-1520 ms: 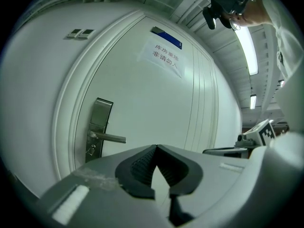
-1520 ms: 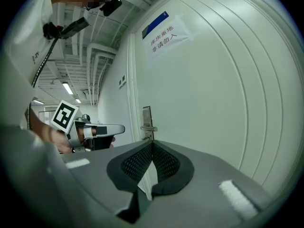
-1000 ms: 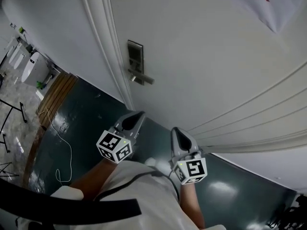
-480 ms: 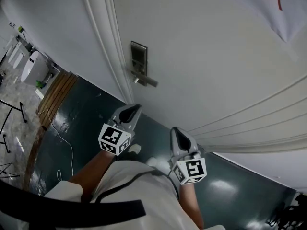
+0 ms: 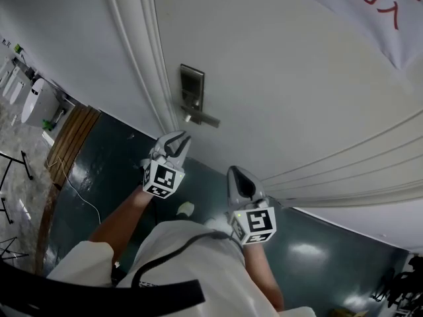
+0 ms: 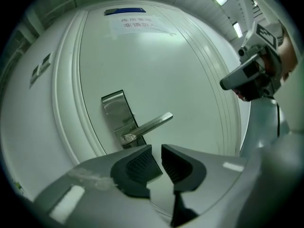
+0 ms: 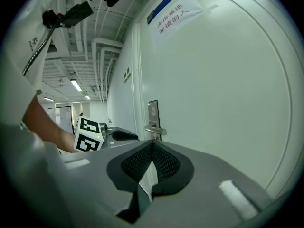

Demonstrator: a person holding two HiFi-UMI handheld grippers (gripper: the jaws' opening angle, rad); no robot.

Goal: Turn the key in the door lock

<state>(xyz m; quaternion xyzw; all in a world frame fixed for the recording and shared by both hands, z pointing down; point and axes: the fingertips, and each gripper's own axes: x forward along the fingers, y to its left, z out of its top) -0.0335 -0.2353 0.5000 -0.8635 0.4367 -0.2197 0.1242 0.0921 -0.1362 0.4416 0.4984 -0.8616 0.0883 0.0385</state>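
A steel lock plate [image 5: 192, 86] with a lever handle [image 5: 205, 119] sits on the white door [image 5: 284, 91]. No key shows in any view. My left gripper [image 5: 174, 143] is just below the lever, short of it, pointing at the door. In the left gripper view the plate [image 6: 115, 112] and lever [image 6: 151, 125] stand right above the jaws. My left gripper [image 6: 157, 158] has just been opening; a narrow gap parts its pads, with nothing between them. My right gripper [image 5: 240, 180] hangs back to the right, shut and empty, its pads [image 7: 162, 163] pressed together, with the lock plate [image 7: 153, 112] ahead.
The door frame moulding [image 5: 142, 65] runs beside the lock. A paper notice with red print [image 5: 373, 5] hangs on the door. Below lie a dark green floor [image 5: 106, 170], a brown wooden strip [image 5: 66, 144] and a white cable [image 5: 84, 193].
My left gripper has moved up toward the lever handle and rolled, and its jaws have parted from shut. My right gripper has shifted a little toward the door.
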